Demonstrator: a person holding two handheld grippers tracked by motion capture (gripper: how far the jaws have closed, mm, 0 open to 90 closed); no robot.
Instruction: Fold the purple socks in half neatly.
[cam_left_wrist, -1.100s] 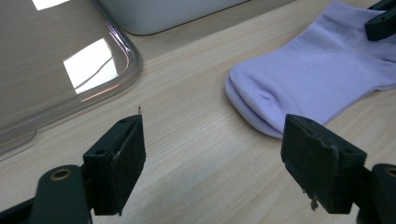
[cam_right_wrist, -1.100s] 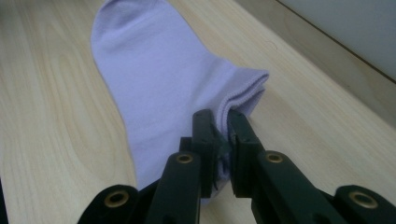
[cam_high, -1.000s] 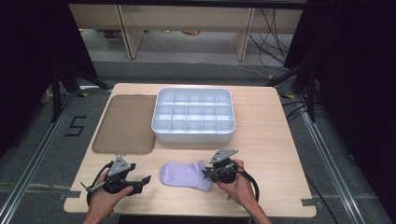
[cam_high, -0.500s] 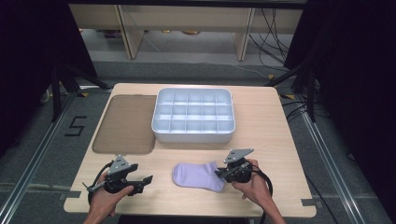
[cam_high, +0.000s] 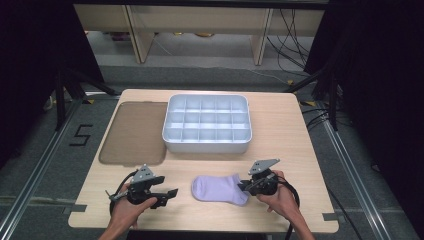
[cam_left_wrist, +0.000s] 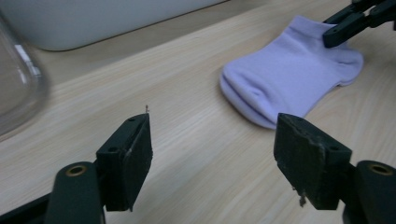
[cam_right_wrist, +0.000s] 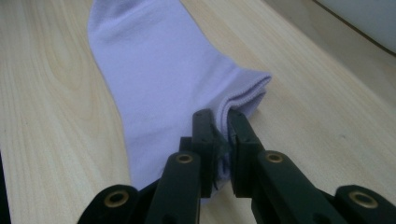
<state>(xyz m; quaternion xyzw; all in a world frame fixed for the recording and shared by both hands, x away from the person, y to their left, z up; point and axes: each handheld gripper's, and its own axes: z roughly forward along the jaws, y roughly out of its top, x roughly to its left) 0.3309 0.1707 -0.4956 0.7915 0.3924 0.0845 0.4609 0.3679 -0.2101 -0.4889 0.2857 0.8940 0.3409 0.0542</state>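
A lilac ankle sock (cam_high: 219, 189) lies flat on the wooden table near the front edge, between the two hands. My right gripper (cam_high: 245, 186) is at the sock's right end and is shut on the cuff; the right gripper view has the jaws (cam_right_wrist: 220, 119) pinching the folded cuff edge of the sock (cam_right_wrist: 159, 70). My left gripper (cam_high: 170, 196) rests on the table a short way left of the sock, open, with nothing between its jaws (cam_left_wrist: 212, 140). In the left gripper view the sock (cam_left_wrist: 289, 79) lies ahead to the right, with the right gripper (cam_left_wrist: 350, 21) at its far end.
A white tray (cam_high: 207, 145) divided into several compartments stands at the middle of the table behind the sock. A translucent brown lid (cam_high: 132, 132) lies flat to its left. Bare wood stretches between the tray and the grippers.
My right gripper has dragged the sock to the right along the front of the table. The left gripper has stayed where it was, open.
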